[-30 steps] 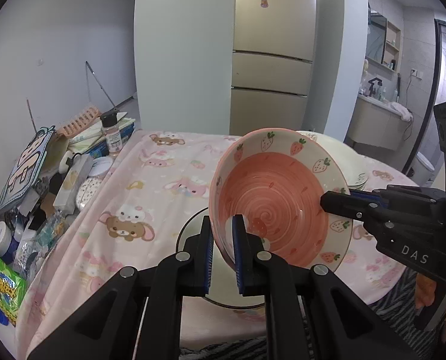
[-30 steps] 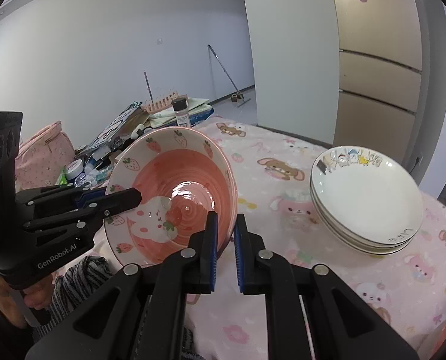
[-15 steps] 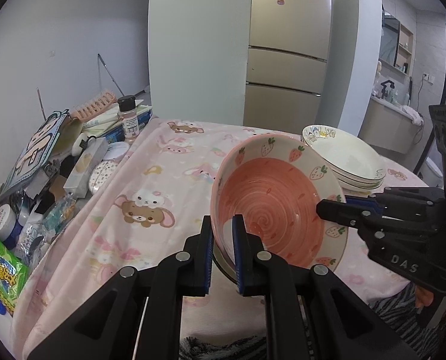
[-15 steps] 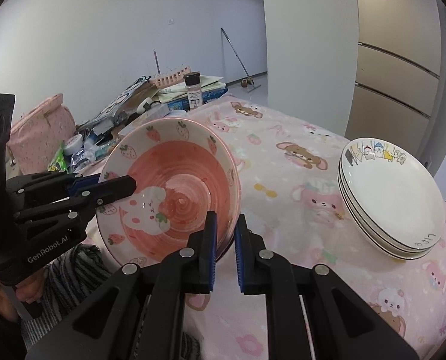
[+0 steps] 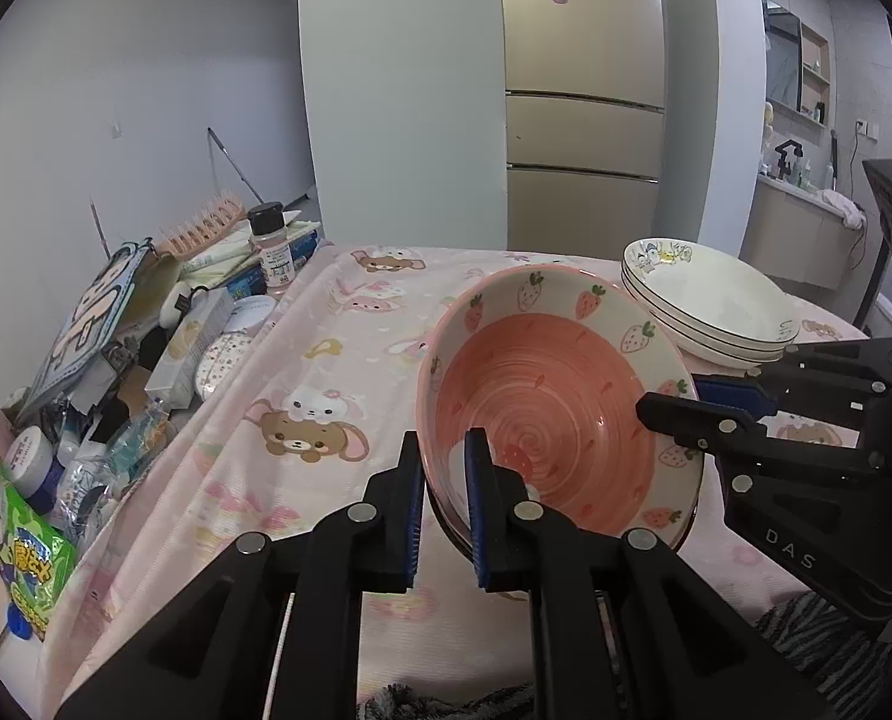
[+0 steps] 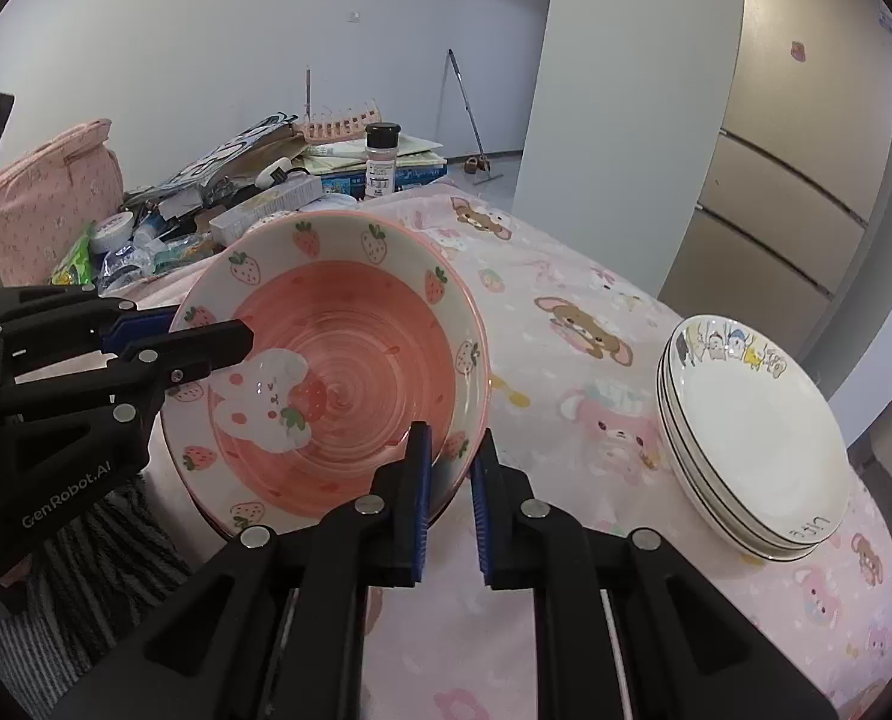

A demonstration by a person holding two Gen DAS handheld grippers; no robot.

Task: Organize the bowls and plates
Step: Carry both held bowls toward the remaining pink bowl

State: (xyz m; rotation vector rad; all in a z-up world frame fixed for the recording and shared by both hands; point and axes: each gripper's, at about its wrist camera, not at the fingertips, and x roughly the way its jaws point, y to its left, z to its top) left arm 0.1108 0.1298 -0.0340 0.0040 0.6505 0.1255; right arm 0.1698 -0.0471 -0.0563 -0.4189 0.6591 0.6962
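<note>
Black gripper (image 5: 443, 468), blue pads (image 5: 476, 480)

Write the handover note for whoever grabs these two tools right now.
Left tool: shut on the near-left rim of the pink strawberry bowl.
Right tool: shut on the opposite rim of the same bowl; both carry it, tilted, low over the near edge of the pink tablecloth.
A dark-rimmed dish shows just under the bowl; whether they touch is unclear.
Stack of white plates: on the cloth, to the right, already together.
Done: white plates stacked, bowl lifted.
Left: set the bowl down, release both tools.
</note>
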